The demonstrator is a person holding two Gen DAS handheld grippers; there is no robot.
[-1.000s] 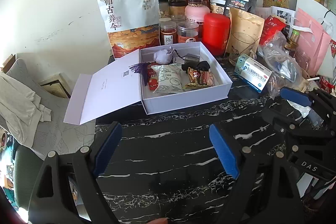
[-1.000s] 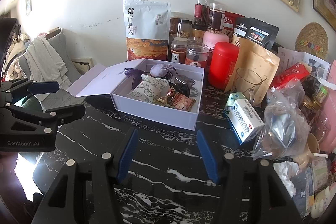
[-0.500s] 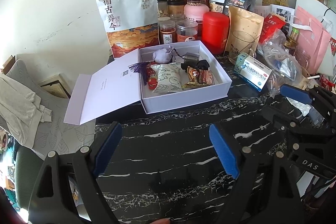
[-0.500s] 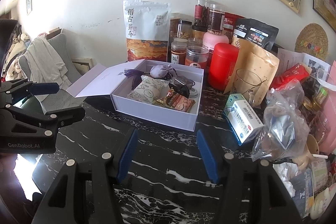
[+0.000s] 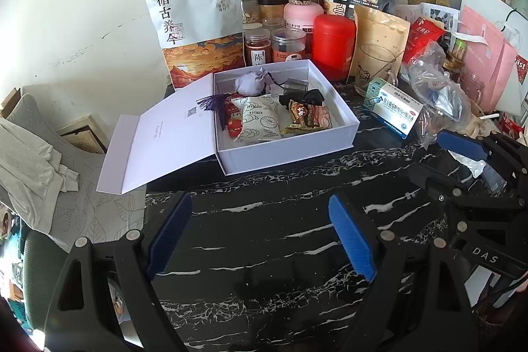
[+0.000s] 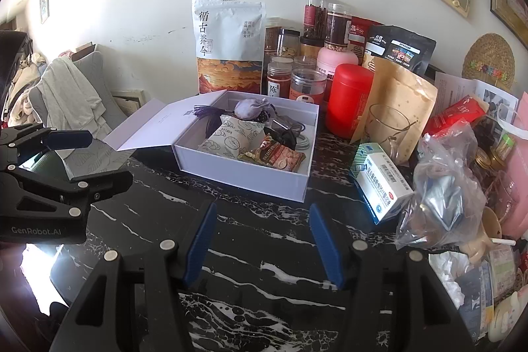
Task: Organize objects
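An open white gift box stands on the black marble table, its lid folded out to the left. Inside lie a lavender pouch, a white snack packet, a brown snack packet, a purple tassel and a black bow. My left gripper hovers open in front of the box, holding nothing. My right gripper is open and apart from the box too. A white-and-green medicine box lies right of the gift box.
Behind the box stand a large white pouch, several jars, a red canister, a kraft bag and a glass mug. A crumpled plastic bag and clutter fill the right side. A cloth-draped chair stands left.
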